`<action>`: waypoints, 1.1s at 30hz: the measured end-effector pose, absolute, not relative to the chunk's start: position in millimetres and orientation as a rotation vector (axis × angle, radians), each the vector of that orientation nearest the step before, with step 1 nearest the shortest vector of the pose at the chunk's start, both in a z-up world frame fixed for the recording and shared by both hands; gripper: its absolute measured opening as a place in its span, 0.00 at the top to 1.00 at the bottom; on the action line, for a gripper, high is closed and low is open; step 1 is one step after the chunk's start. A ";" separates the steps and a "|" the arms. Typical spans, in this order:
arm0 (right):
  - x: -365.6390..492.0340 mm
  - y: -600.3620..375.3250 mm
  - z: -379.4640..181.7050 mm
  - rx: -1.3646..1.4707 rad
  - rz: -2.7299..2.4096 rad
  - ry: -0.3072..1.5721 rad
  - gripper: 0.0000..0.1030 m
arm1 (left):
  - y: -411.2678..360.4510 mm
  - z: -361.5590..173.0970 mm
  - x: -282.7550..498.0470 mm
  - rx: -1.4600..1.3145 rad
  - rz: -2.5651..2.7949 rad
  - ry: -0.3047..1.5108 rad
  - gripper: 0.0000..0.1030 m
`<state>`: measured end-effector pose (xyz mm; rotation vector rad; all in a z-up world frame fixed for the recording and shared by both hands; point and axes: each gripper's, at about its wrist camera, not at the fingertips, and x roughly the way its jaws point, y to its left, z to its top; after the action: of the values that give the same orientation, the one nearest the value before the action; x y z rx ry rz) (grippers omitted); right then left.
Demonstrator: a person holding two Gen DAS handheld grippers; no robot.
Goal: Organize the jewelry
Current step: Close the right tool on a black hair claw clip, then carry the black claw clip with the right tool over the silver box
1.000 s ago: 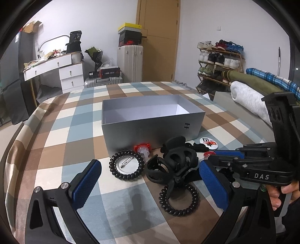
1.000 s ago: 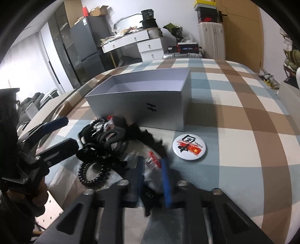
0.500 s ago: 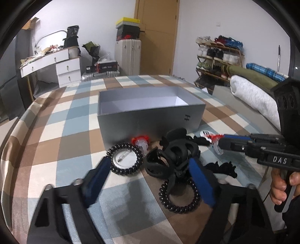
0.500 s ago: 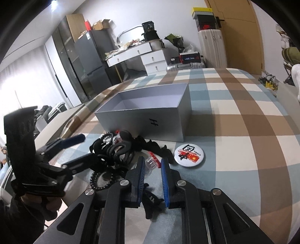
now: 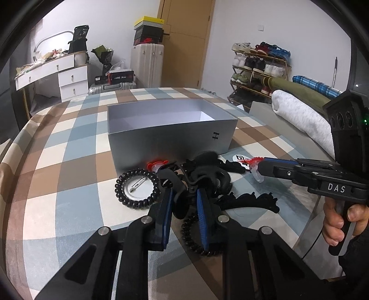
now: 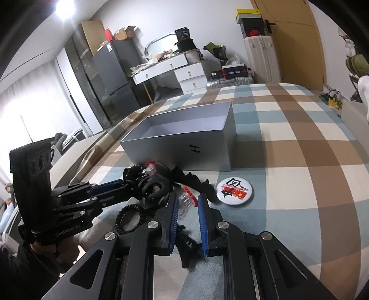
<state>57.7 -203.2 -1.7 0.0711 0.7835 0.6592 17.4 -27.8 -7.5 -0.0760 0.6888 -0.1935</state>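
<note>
Checked bedspread (image 5: 76, 161), grey box (image 5: 170, 140) marked "H", long axis 9–3. Left gripper (image 5: 184, 196) jaws just closing on black claw clip (image 5: 207, 175) at box's 6. Right gripper (image 6: 186, 203) clamps clear red-trimmed clip (image 6: 188, 198). Badge (image 6: 233, 190) reads "CHINA", at 3.

Brightness: the room is sitting in dim, cool indoor light.
Source: a ceiling lamp (image 6: 65, 7) is flaring white in the right wrist view; curtained daylight (image 6: 20, 110) is blowing out at left.
Shadows: the grey box (image 5: 170, 136) is casting a soft shadow on the checked cloth (image 5: 76, 147).
Distortion: fisheye is bending the edges, black vignette ringing both views.
Focus: everything is staying fairly sharp.
</note>
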 end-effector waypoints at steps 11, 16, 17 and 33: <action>56.1 -205.6 3.4 0.087 0.662 0.759 0.84 | -23.1 5.8 9.8 -0.087 -0.182 0.617 0.85; 55.2 -204.6 7.7 0.094 0.665 0.745 0.84 | -20.9 14.6 8.2 -0.092 -0.171 0.581 0.85; 55.5 -203.9 9.2 0.096 0.669 0.741 0.84 | -20.6 16.2 7.9 -0.092 -0.168 0.576 0.85; 80.1 -200.9 34.4 0.143 0.656 0.707 0.84 | -5.1 39.0 28.1 -0.142 -0.109 0.512 0.85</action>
<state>80.1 -200.9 34.4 0.1434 0.7069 0.6561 28.1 -5.1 39.0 -0.1420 0.5116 -0.1092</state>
